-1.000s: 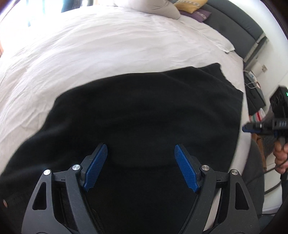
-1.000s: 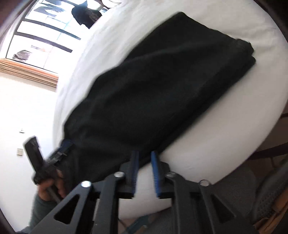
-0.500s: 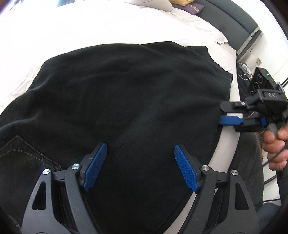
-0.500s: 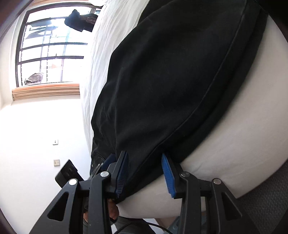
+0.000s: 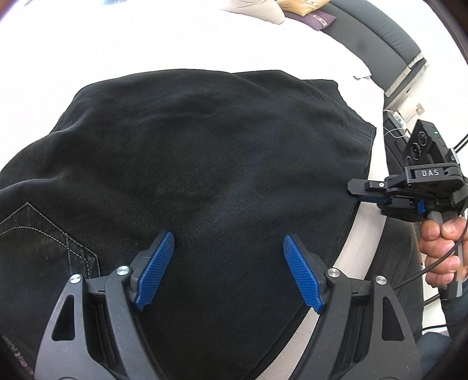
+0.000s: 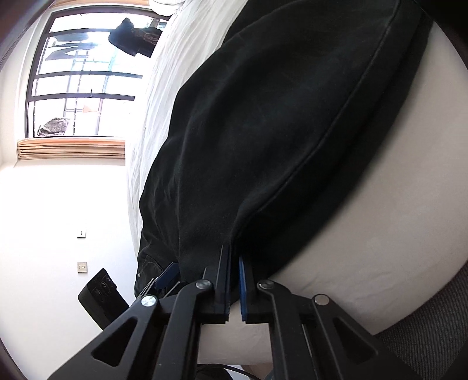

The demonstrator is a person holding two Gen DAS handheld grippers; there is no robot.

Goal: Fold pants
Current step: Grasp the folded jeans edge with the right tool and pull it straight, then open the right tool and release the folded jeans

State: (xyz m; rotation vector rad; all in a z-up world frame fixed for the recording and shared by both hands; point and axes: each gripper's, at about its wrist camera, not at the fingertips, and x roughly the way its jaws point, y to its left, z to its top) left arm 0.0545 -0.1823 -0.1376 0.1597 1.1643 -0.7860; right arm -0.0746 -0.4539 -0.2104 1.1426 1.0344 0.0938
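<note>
1. Black pants (image 5: 204, 163) spread flat on white bed (image 5: 87, 43), filling centre of left wrist frame; stitched back pocket (image 5: 44, 231) at lower left.
2. Containers: none in view. Nearest thing to contents: beige pillow (image 5: 254, 10) and yellow and purple cushions (image 5: 307, 11) along top edge, on bed near dark headboard (image 5: 380, 38).
3. Left gripper (image 5: 228, 271) at bottom centre, blue pads wide apart, over pants fabric; nothing clamped. Contact with cloth: cannot tell.
4. Right gripper (image 6: 234, 277) at bottom centre of right wrist frame, jaws drawn together on pants edge, fabric pinched between pads. Same gripper seen at right of left wrist frame (image 5: 362, 190), tips at cloth's right edge, held by a hand (image 5: 444, 251).
5. Edges: right hem of pants close to mattress side, narrow white strip showing beside it at right. Seam line running diagonally up right wrist frame from clamp.
6. Open room: bare white sheet across upper left and top of left wrist frame. Window (image 6: 79, 81) at upper left of right wrist frame; white wall below it.
</note>
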